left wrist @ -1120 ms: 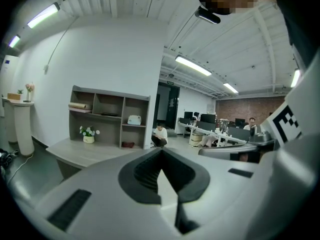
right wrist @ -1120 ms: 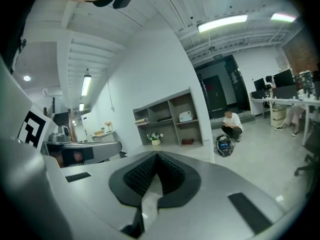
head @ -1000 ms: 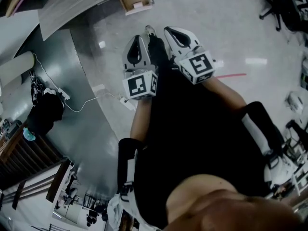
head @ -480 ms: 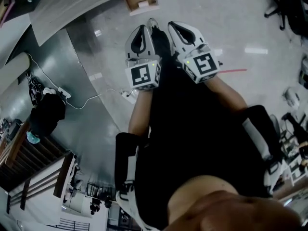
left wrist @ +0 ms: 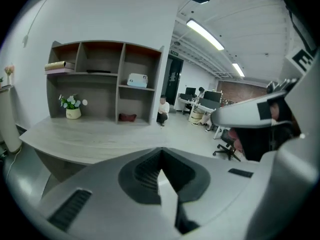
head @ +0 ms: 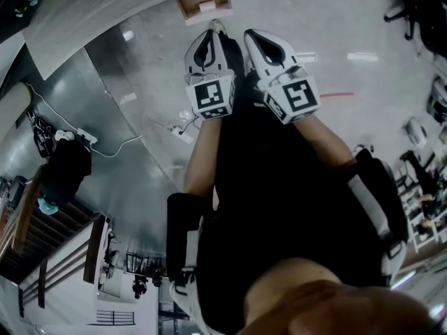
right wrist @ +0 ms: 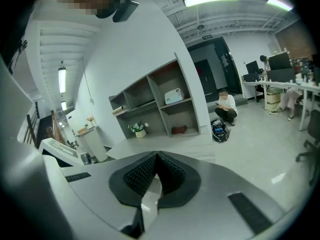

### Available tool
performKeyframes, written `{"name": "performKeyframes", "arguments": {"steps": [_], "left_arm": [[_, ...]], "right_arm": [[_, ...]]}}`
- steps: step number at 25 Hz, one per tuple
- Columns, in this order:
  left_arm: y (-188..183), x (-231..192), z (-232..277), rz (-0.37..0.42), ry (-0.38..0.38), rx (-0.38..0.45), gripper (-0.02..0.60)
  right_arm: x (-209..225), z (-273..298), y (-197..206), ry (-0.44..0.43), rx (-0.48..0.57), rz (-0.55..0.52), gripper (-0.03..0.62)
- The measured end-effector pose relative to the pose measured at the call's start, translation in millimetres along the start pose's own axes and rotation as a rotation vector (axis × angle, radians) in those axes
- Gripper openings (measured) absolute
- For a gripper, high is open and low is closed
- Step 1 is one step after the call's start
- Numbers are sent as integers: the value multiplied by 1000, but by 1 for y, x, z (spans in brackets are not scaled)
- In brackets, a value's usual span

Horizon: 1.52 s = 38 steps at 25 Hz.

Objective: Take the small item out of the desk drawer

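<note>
The left claw (left wrist: 161,156) and right claw (right wrist: 156,158) are both pressed together with nothing between them. They are held side by side in front of the person, well short of the desk (head: 91,12). The risk I see is reaching in like that: shut claws would only shove the small pale item (head: 207,5) around in what looks like an open drawer (head: 186,7) under the desk's near edge. The room has a glossy floor (head: 335,40). The curved grey desk carries a shelf unit (left wrist: 100,79) along its back edge, and a white cable (head: 112,153) trails below.
</note>
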State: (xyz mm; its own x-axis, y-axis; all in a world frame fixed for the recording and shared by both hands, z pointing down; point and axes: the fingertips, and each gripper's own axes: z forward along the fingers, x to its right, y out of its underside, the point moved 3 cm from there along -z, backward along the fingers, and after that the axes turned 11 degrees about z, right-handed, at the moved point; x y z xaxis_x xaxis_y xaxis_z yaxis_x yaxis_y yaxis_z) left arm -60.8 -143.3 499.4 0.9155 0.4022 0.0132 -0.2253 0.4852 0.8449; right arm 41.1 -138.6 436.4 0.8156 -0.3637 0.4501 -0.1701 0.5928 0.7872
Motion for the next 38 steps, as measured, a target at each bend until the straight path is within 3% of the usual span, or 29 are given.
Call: {"name": "performKeyframes", "arguments": {"steps": [4, 12, 25, 32, 38], "left_arm": [[32, -4, 35, 31, 11, -38, -5], [109, -1, 95, -47, 80, -188, 21], [187, -10, 168, -130, 97, -377, 150], [244, -13, 199, -198, 90, -529, 206], [268, -16, 218, -260, 67, -635, 247]], "right_arm": [[9, 18, 9, 10, -19, 23, -4], [20, 36, 28, 22, -62, 49, -5], [35, 48, 54, 45, -136, 87, -5], [40, 57, 72, 52, -170, 104, -5], [50, 57, 74, 74, -190, 137, -5]]}}
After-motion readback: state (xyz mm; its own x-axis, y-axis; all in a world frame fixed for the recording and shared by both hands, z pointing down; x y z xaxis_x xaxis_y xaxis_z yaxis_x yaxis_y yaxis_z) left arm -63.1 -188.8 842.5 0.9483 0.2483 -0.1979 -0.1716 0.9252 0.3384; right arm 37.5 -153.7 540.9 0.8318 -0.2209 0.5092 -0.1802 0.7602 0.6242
